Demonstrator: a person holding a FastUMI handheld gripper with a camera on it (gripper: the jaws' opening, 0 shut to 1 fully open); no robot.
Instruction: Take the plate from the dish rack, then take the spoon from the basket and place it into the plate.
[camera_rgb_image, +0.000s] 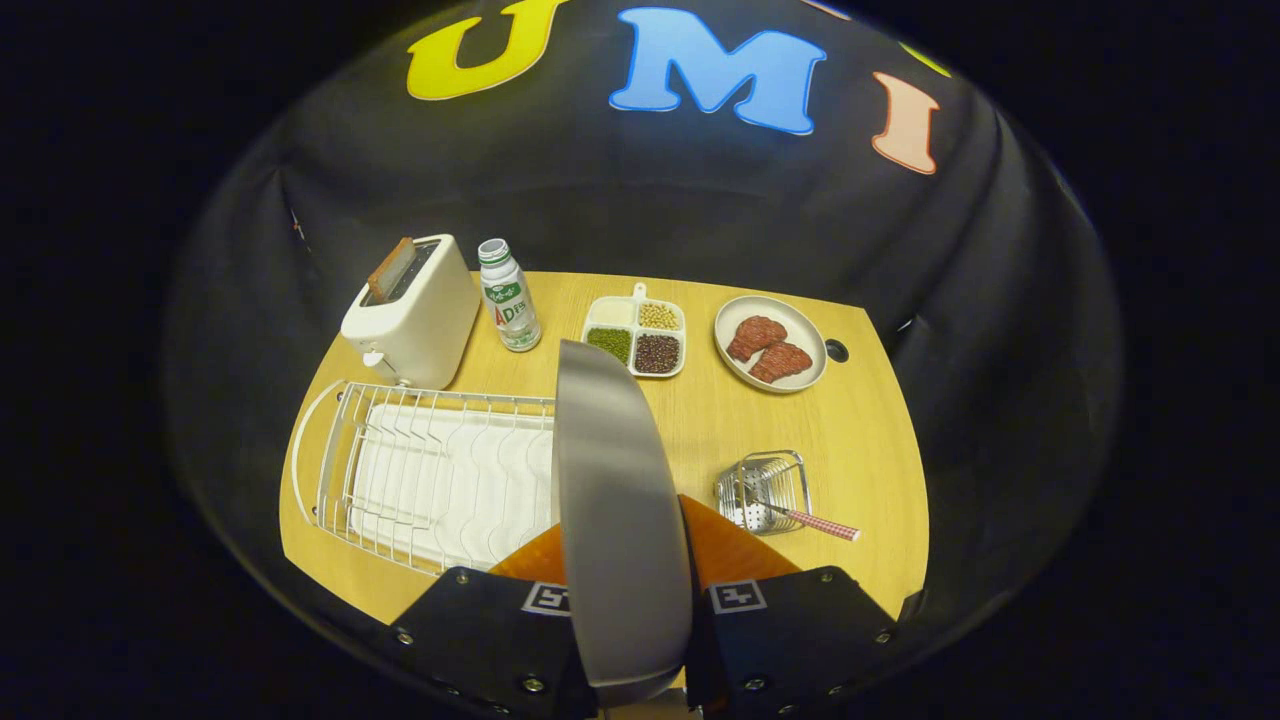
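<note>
Gripper (628, 640) pinching plate (615, 520) edge-on between both fingers, lifted clear of dish rack (420, 470); bare table (720, 420) ahead-right to set down; spoon (815, 521) in basket (765, 490), handle pointing right

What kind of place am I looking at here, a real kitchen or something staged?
Probably a staged kitchen counter inside a recording booth, not a real kitchen. A wooden table carries a toaster, a white dish rack and a plate of meat, with black cloth behind. The gripper has its fingers shut on a metal plate.
</note>
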